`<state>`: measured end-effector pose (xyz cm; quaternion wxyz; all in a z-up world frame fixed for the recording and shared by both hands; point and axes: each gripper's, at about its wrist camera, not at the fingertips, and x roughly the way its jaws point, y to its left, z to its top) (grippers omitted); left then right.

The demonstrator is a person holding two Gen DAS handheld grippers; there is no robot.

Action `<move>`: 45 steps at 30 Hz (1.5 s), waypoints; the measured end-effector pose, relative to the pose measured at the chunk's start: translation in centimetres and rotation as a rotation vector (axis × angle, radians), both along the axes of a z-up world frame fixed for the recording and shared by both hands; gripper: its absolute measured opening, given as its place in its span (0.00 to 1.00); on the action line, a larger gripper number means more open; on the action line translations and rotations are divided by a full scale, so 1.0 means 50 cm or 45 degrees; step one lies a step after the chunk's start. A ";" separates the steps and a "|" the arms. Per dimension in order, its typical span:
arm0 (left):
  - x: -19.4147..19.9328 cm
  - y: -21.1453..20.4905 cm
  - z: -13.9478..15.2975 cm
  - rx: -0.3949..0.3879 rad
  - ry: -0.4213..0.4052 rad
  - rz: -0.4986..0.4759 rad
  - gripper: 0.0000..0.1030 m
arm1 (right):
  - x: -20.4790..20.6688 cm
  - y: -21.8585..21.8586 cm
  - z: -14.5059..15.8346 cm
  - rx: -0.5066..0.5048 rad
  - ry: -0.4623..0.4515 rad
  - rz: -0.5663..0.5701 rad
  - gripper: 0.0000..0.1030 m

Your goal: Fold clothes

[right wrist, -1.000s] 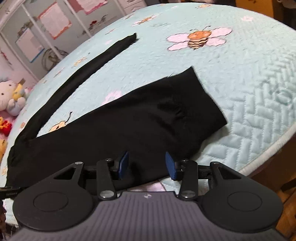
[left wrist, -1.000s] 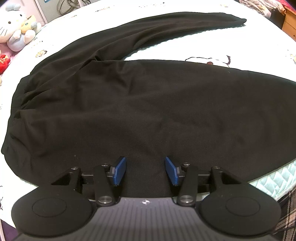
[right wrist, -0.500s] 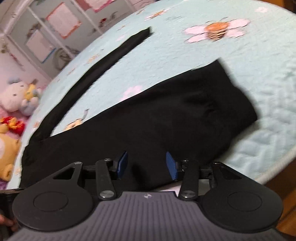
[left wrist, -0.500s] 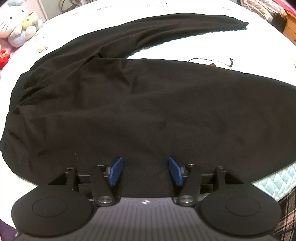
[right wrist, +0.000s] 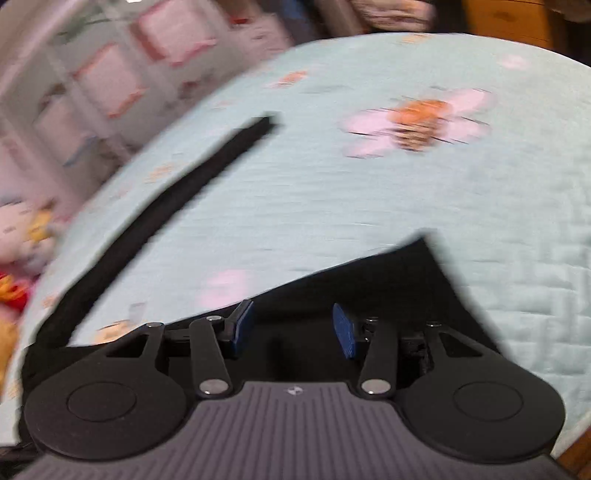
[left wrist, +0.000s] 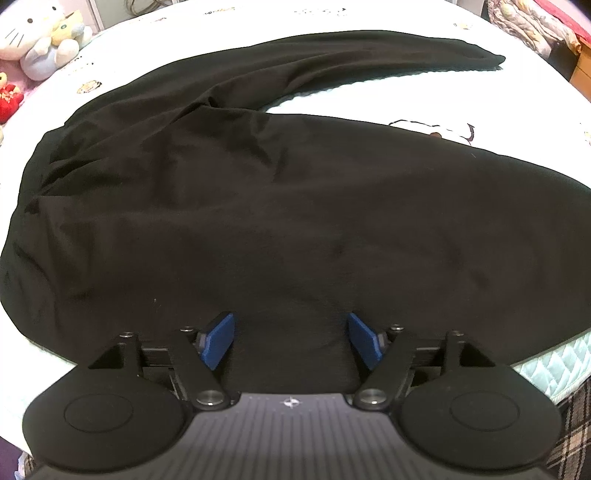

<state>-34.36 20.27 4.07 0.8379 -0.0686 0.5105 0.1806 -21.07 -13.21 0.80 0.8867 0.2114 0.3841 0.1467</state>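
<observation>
One pair of black trousers point(left wrist: 295, 206) lies spread flat on the bed point(right wrist: 369, 206), its broad dark body filling the near half of the left wrist view and one long leg point(left wrist: 369, 55) curving away to the far right, ending in a hem near the bed's far edge. In the right wrist view, which is blurred, the same garment shows as two parts: a wide leg end point(right wrist: 399, 280) with a cut corner lying near, and the narrow leg point(right wrist: 177, 199) running as a thin strip toward the far left. The left hand-held gripper point(left wrist: 291, 339) hangs over the near edge of the cloth with its two blue pads point(left wrist: 218, 339) set wide apart and spreading further; black fabric lies below and between them, but neither pad presses on it. The right hand-held gripper point(right wrist: 291, 328) stands over the wide leg end, its blue pads point(right wrist: 345, 328) about half apart and drawing together; cloth lies under the gap, and the pads do not pinch it as far as the blur allows one to tell. The bed carries a pale blue-green quilted cover printed with a bee on a pink flower point(right wrist: 417, 122). At the far left, beside the bed, sit one white plush cat point(left wrist: 40, 33) and one small red plush toy point(left wrist: 9, 101). Shelving with pink-edged panels point(right wrist: 110, 74) stands blurred beyond.
</observation>
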 end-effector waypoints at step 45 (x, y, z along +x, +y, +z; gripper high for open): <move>0.214 0.372 0.127 -0.403 -0.550 0.262 0.58 | 0.141 0.587 -0.011 0.414 0.217 0.564 0.51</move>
